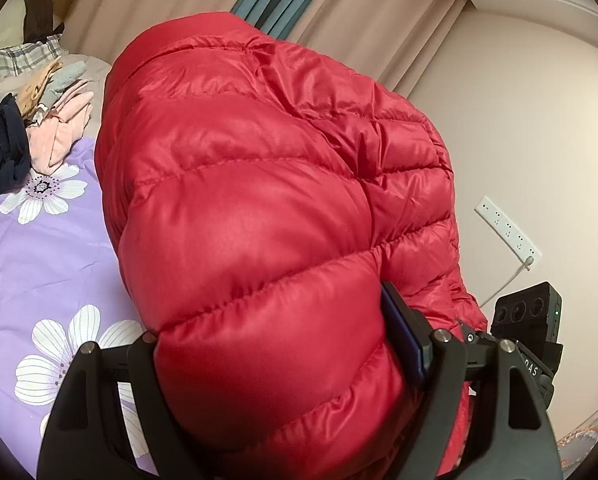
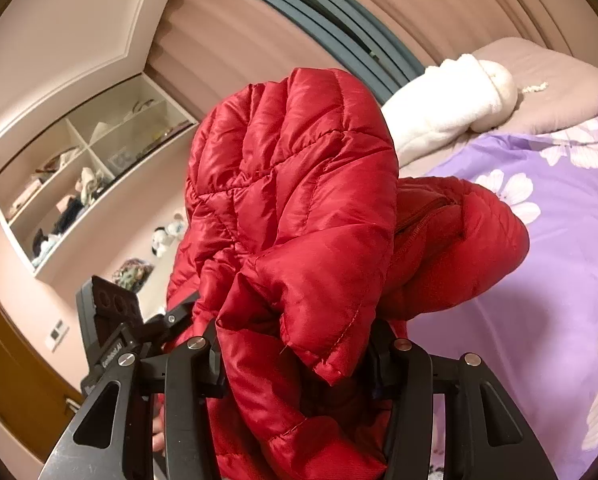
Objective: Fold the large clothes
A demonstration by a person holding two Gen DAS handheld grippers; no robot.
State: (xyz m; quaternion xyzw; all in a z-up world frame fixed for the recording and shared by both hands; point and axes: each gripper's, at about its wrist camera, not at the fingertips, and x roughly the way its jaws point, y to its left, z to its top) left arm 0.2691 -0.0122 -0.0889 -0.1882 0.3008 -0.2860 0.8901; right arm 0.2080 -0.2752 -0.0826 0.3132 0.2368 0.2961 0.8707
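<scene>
A red quilted down jacket [image 1: 259, 208] fills the left wrist view, lifted above the purple flowered bedspread [image 1: 39, 256]. My left gripper [image 1: 283, 356] is shut on a thick bunch of it; the puffy fabric hides the fingertips. In the right wrist view the same jacket [image 2: 299, 208] hangs bunched, with a zipped part to the right. My right gripper [image 2: 299, 356] is shut on its folded edge. The other gripper's camera block [image 2: 111, 304] shows at the lower left, close by.
A pile of pink, grey and dark clothes [image 1: 39, 108] lies at the bed's far left. A white fleece garment [image 2: 451, 108] lies near the pillow [image 2: 539, 80]. A wall shelf [image 2: 83, 176], curtains [image 1: 379, 20] and a power strip [image 1: 507, 228] are behind.
</scene>
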